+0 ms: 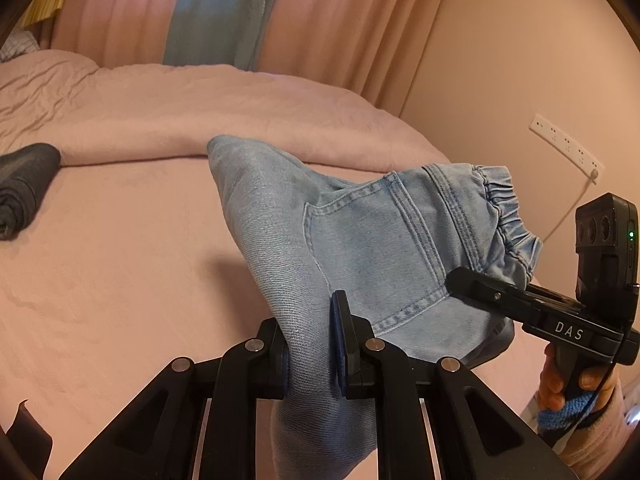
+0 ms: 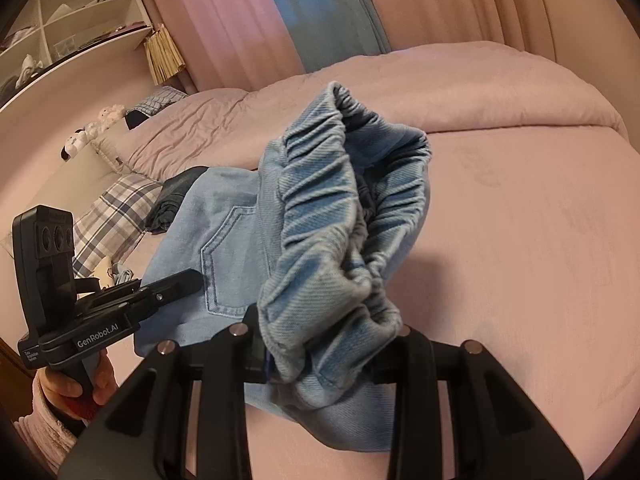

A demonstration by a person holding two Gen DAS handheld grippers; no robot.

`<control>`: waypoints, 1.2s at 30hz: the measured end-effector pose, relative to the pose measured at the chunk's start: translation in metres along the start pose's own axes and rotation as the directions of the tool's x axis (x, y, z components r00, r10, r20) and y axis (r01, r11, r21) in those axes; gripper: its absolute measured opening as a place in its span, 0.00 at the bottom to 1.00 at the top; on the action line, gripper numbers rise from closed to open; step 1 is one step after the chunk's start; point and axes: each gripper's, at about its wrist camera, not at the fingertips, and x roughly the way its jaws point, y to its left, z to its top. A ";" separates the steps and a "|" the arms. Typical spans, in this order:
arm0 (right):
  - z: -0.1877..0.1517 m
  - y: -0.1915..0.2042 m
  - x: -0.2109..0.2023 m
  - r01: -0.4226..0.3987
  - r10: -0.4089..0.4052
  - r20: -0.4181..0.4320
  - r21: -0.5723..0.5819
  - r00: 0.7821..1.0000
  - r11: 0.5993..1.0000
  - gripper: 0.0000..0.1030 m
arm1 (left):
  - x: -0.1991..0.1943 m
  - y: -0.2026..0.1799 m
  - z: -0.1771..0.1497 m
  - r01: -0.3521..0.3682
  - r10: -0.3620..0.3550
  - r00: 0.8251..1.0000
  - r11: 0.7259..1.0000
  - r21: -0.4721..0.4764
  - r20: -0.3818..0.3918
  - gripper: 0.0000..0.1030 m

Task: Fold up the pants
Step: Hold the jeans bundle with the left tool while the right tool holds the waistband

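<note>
We see jeans [image 1: 360, 240] lifted mid-frame over the bed [image 1: 120, 260], left gripper [image 1: 310, 344] clamped on denim, right gripper [image 2: 320, 360] pinching the waistband [image 2: 332, 208], shelves [image 2: 60, 40] upper left in right view only

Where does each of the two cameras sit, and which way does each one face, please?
Left wrist: on the left gripper, looking along its fingers across the pink bed; right gripper and hand show.
Right wrist: on the right gripper, facing the bed's pillows; left gripper shows.
Shared: the light blue denim pants, clamped by both.
</note>
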 end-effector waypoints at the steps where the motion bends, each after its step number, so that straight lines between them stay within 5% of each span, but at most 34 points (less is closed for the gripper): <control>1: 0.002 0.000 0.001 -0.002 0.002 0.004 -0.005 1.000 1.000 0.31 | 0.000 0.002 0.002 -0.002 0.002 1.000 1.000 0.000 0.004 0.13; 36: 0.069 0.018 0.090 -0.045 0.043 -0.028 -0.097 0.999 0.994 0.31 | 0.043 0.075 0.052 -0.094 0.096 0.995 0.993 -0.074 0.020 0.13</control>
